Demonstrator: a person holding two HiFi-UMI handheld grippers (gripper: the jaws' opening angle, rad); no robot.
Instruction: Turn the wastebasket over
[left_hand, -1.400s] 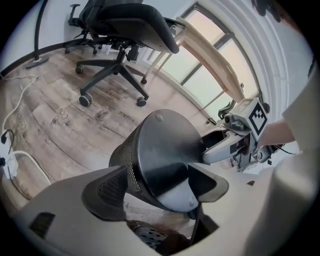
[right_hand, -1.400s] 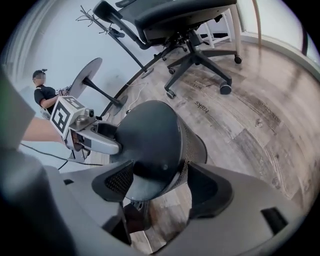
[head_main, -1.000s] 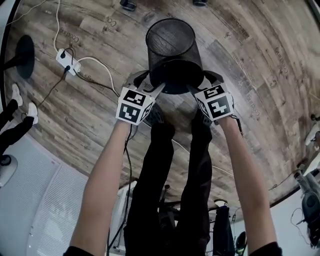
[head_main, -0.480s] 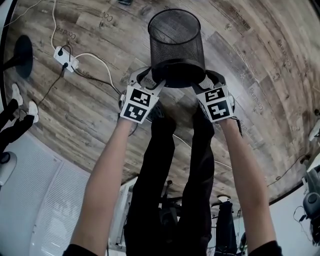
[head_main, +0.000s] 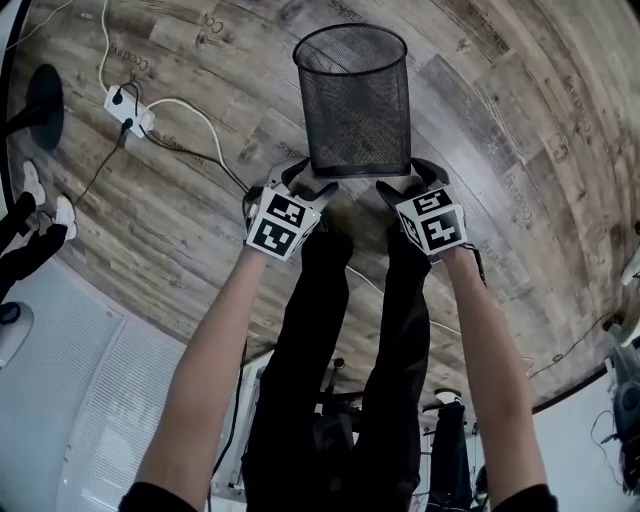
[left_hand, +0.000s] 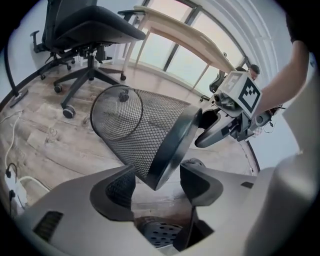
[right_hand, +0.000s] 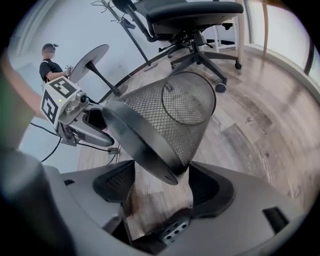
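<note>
The black wire mesh wastebasket (head_main: 355, 100) is right at the wood plank floor (head_main: 190, 230); I cannot tell if it touches. Its open mouth points away from the person, and its flat bottom is nearest them. The left claw (head_main: 305, 182) is at the bottom's left edge, and the right claw (head_main: 398, 185) is at its right edge. Each claw's jaws have just been opening. The bottom rim sits loose between them. A white power strip (head_main: 128, 110) lies on the floor, far left. A black office chair (left_hand: 85, 30) stands behind the wastebasket.
</note>
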